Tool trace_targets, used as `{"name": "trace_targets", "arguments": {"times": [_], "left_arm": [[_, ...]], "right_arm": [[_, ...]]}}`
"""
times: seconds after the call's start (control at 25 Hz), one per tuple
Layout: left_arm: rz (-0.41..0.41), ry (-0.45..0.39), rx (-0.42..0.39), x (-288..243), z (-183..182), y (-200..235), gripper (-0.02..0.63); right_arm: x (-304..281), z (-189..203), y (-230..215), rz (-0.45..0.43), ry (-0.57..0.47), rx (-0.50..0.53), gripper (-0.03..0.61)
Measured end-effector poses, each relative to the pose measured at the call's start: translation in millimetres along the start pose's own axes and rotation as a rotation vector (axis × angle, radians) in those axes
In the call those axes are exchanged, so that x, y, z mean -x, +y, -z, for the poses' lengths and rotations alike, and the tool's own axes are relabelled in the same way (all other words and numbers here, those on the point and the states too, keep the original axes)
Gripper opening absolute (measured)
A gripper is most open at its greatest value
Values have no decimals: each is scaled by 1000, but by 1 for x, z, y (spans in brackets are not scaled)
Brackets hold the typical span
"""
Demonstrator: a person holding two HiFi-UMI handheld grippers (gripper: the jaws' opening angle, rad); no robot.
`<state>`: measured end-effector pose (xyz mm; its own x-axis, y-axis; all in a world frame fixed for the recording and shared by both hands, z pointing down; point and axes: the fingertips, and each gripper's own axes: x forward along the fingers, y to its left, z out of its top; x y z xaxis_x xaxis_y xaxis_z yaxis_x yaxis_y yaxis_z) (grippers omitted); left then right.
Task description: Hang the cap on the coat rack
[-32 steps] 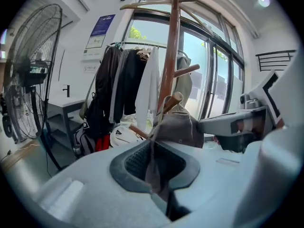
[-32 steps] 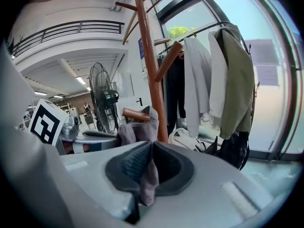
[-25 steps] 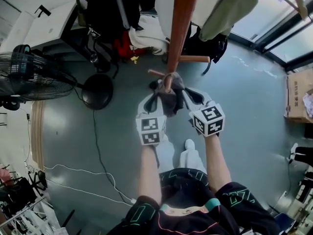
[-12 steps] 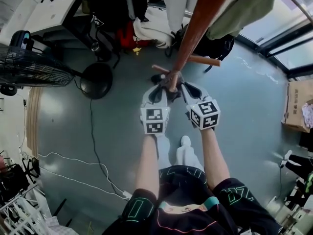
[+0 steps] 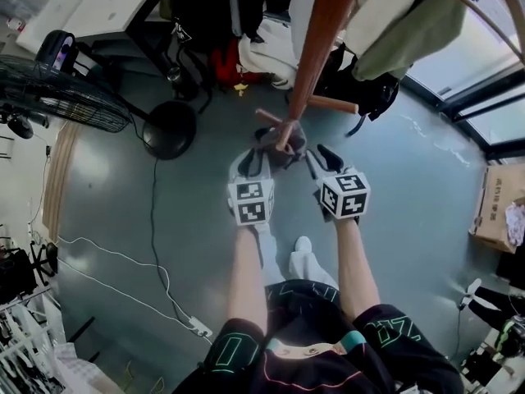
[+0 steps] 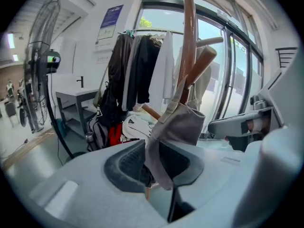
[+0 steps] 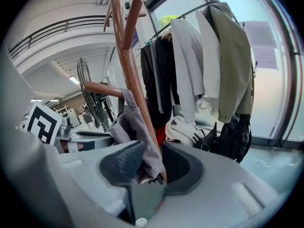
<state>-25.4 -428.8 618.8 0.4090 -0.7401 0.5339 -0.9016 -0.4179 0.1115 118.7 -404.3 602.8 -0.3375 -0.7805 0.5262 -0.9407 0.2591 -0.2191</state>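
A grey cap (image 5: 280, 144) hangs by its strap on a short peg (image 5: 285, 133) of the brown wooden coat rack (image 5: 318, 43). My left gripper (image 5: 251, 161) is just below it on the left and my right gripper (image 5: 321, 159) on the right. Both sets of jaws are opening. In the left gripper view the cap (image 6: 179, 126) droops between the spread pads of the left gripper (image 6: 159, 164). The right gripper view shows the cap's cloth (image 7: 134, 127) dangling loosely between the parted pads of the right gripper (image 7: 151, 164), next to the rack's pole (image 7: 134, 75).
A standing fan (image 5: 61, 97) with a round base (image 5: 169, 129) is at the left. Clothes and bags (image 5: 250, 52) hang and lie behind the rack. A cardboard box (image 5: 497, 208) sits at the right. Cables (image 5: 156, 220) run over the floor.
Both grippers' jaws have spread apart and let go of the cap, which now hangs from the peg. The view has shifted slightly.
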Motion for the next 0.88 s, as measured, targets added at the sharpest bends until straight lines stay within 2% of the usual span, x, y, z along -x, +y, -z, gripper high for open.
{"name": "trace_targets", "arguments": {"times": [0.2, 0.36, 0.64, 0.76, 0.88], "left_arm": [[-110, -68, 71, 33, -14, 3, 51], [-196, -199, 94, 67, -47, 4, 21], [-283, -422, 91, 155, -111, -9, 11], [-304, -479, 69, 185, -128, -21, 11], [-291, -520, 35, 200, -150, -43, 11]], "right_arm": [[25, -19, -2, -36, -41, 32, 57], [49, -51, -8, -62, -139, 65, 14], [117, -115, 1, -124, -342, 150, 5], [146, -137, 3, -128, -395, 207, 3], [168, -158, 1, -116, -441, 221, 5]]}}
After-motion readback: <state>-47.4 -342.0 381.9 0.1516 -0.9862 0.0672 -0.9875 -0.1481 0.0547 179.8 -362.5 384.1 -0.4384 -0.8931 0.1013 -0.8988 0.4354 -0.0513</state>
